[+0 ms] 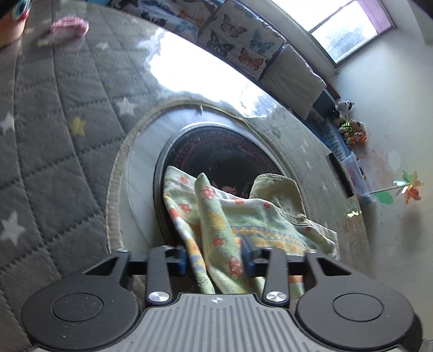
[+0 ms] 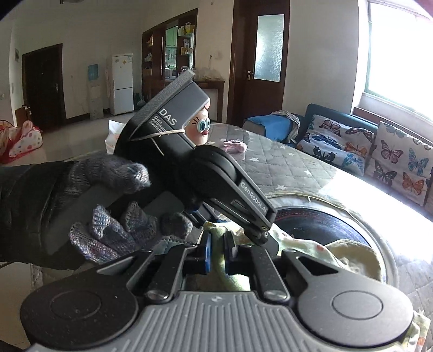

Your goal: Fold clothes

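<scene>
A pale green towel-like cloth (image 1: 232, 216) with orange dots and a yellow-blue patterned band lies bunched over a dark round tray (image 1: 224, 151) on the table. My left gripper (image 1: 215, 261) has its blue pads on either side of a fold of this cloth and grips it. My right gripper (image 2: 216, 256) is shut on another edge of the same cloth (image 2: 349, 254), right beside the left gripper's body (image 2: 232, 178), which a gloved hand (image 2: 113, 222) holds in front of it.
The table has a grey quilted cover with stars (image 1: 54, 135) under glass. A pink cloth lump (image 1: 70, 25) lies at its far side. A sofa with butterfly cushions (image 2: 397, 157) runs along the window wall. Small toys (image 1: 351, 127) sit by the wall.
</scene>
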